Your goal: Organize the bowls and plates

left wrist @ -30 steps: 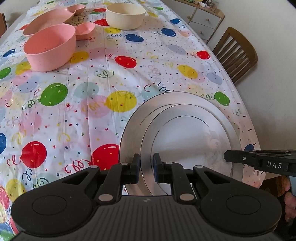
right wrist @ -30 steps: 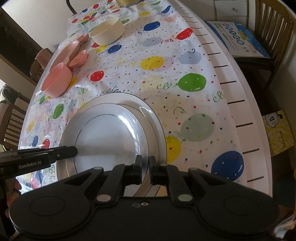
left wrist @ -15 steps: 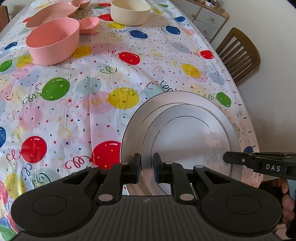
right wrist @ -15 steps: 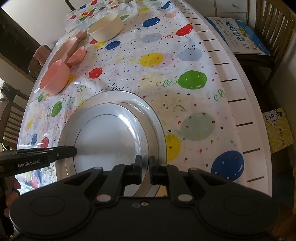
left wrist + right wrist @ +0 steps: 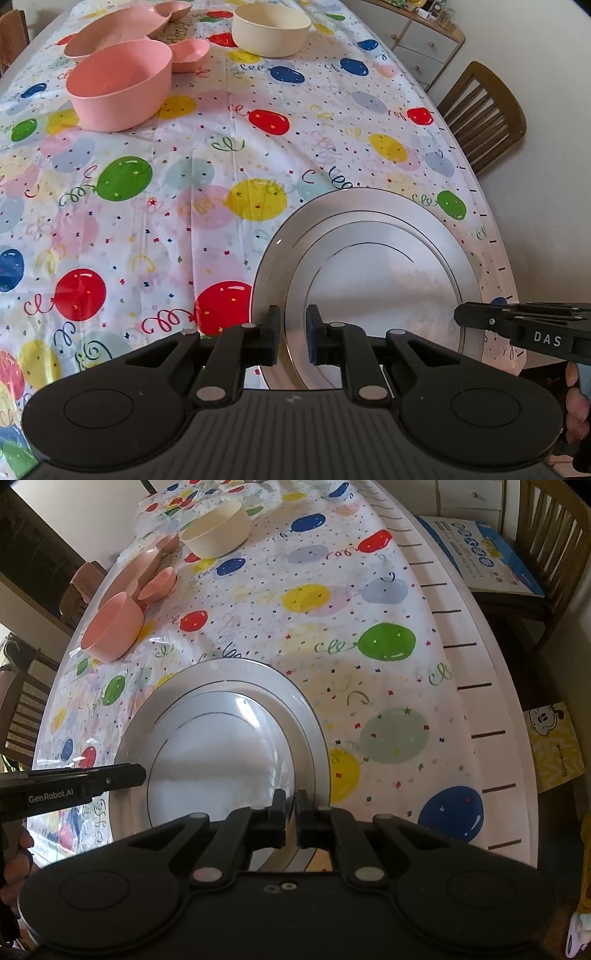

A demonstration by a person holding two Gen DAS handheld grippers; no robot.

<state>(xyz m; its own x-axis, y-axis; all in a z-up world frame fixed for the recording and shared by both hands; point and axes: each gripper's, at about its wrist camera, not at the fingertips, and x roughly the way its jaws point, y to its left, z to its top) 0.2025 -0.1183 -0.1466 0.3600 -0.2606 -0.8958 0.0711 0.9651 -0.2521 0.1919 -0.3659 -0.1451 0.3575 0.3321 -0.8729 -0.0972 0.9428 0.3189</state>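
A stack of two white plates (image 5: 373, 273) is gripped from opposite sides near the worktop's (image 5: 472, 672) edge. The left hand-held gripper (image 5: 291, 334) is clamped on the rim of the upper, smaller plate (image 5: 384, 291); the right hand-held gripper (image 5: 290, 814) is pinched on the stack's rim opposite, though which plate cannot be told. Farther along the balloon-print cloth (image 5: 177, 192), well apart, stand a pink bowl (image 5: 120, 83), a cream bowl (image 5: 271, 31) and pink dishes (image 5: 118, 33).
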